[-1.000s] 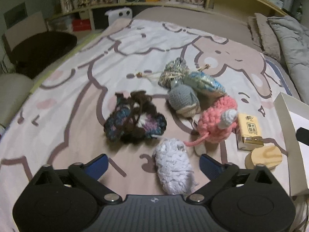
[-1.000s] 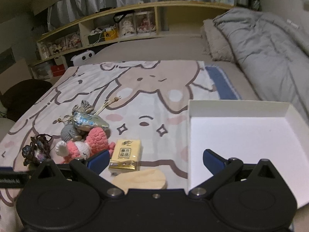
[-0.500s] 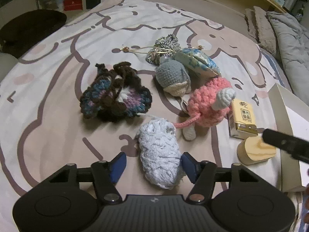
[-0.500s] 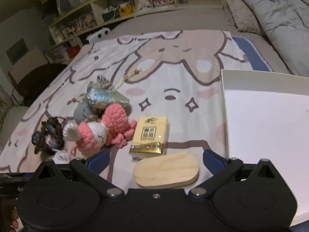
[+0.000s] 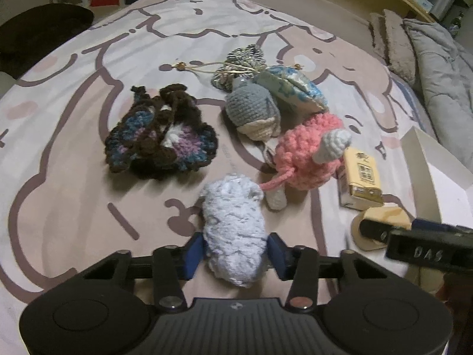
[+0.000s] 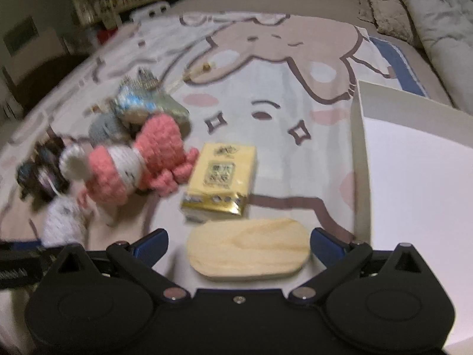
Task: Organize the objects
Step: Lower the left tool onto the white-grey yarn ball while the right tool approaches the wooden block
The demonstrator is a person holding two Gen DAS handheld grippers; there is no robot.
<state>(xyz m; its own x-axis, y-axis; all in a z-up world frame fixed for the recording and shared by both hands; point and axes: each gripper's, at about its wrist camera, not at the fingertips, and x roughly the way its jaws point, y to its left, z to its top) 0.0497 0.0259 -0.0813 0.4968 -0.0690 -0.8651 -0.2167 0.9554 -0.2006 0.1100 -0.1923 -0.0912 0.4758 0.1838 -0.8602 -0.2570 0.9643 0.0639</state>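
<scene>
Left gripper [image 5: 235, 254]: jaws have just been closing and now press both flanks of the fluffy white crocheted pouch [image 5: 233, 230], which lies on the cartoon-print bedspread [image 5: 88, 59] with its long axis running near to far, in line with the fingers. The gripper pitches steeply down.

Right gripper [image 6: 238, 241]: jaws wide, straddling the oval pale wooden block [image 6: 248, 250], whose long axis lies left to right across the gap; pads not touching. The white open box [image 6: 414, 177] stands just right of it.
</scene>
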